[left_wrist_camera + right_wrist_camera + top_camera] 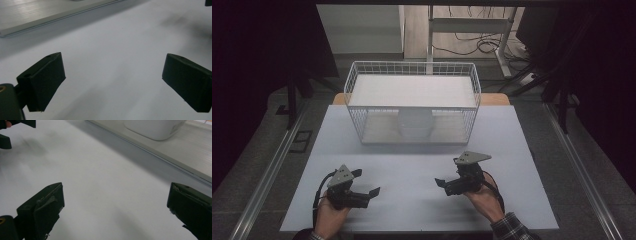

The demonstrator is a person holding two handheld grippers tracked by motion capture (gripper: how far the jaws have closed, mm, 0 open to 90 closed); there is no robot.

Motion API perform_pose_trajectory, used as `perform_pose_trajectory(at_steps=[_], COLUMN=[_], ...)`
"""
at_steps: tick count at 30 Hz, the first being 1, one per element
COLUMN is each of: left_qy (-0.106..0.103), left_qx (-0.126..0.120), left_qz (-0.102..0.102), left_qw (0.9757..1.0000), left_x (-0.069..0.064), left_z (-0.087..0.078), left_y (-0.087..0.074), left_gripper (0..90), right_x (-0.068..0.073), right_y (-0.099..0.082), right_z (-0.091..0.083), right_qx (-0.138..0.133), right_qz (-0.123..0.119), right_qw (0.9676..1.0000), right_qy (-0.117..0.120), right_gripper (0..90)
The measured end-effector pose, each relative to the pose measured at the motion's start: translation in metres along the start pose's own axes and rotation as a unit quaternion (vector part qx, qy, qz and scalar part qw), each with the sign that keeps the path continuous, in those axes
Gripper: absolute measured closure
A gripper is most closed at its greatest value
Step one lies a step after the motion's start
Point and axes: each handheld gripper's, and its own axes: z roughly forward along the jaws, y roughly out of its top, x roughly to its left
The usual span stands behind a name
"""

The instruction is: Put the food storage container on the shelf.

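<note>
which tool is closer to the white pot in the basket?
The right tool: it sits farther up the table, nearer the basket holding the white pot, than the left tool.

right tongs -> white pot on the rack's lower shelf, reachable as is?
Probably yes. The white pot sits at the open front of the wire rack, under the top shelf. The right tongs are open and empty, with bare table between.

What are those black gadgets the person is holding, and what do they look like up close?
Each hand holds a black two-jaw gripper: the left gripper and the right gripper. Each carries a grey three-cornered plate on top and trails a black cable. The jaw pads are thick black blocks. A plaid sleeve covers the right wrist.
</note>
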Motion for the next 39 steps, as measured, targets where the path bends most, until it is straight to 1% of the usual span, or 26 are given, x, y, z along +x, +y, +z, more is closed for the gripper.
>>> perform_pose_trajectory(at_steps=[4,7,10,16,20,21,24,32,35,38,39], left_qy=[0.009,0.015,0.02,0.032,0.039,0.04,0.044,0.049,0.057,0.07,0.073], left_qx=[0.0,-0.001,-0.002,-0.004,-0.011,-0.013,-0.017,-0.013,-0.01,-0.002,-0.004], left_qz=[-0.003,-0.007,-0.011,-0.022,-0.035,-0.038,-0.045,-0.06,-0.065,-0.071,-0.072], left_qw=[1.0,0.9999,0.9997,0.9992,0.9986,0.9984,0.9979,0.9969,0.9962,0.995,0.9948], left_x=[0.003,0.005,0.007,0.013,0.016,0.017,0.019,0.018,0.017,0.016,0.016], left_z=[-0.007,-0.012,-0.017,-0.028,-0.036,-0.038,-0.043,-0.052,-0.055,-0.056,-0.057], left_y=[-0.003,-0.006,-0.008,-0.015,-0.019,-0.02,-0.023,-0.029,-0.032,-0.034,-0.034], left_gripper=[4.1,4.0,4.1,4.1,4.1,4.0,4.0,2.4,0.9,0.0,0.0], right_x=[-0.001,-0.002,-0.003,-0.005,-0.008,-0.008,-0.009,-0.012,-0.013,-0.015,-0.015], right_y=[-0.005,-0.009,-0.013,-0.022,-0.029,-0.03,-0.038,-0.056,-0.063,-0.07,-0.072], right_z=[-0.007,-0.012,-0.017,-0.03,-0.039,-0.041,-0.048,-0.068,-0.075,-0.081,-0.082], right_qx=[0.001,0.003,0.003,0.001,0.0,0.002,0.008,0.001,0.0,0.001,0.003], right_qz=[0.002,-0.001,0.001,0.006,0.01,0.011,0.008,0.035,0.045,0.055,0.058], right_qw=[1.0,0.9998,0.9995,0.9989,0.9985,0.9985,0.9978,0.9961,0.9952,0.9942,0.9939], right_qy=[-0.007,-0.022,-0.031,-0.046,-0.053,-0.053,-0.065,-0.081,-0.087,-0.092,-0.094], right_gripper=[0.0,0.0,0.0,0.0,0.0,0.0,0.0,0.0,0.0,0.0,0.0])
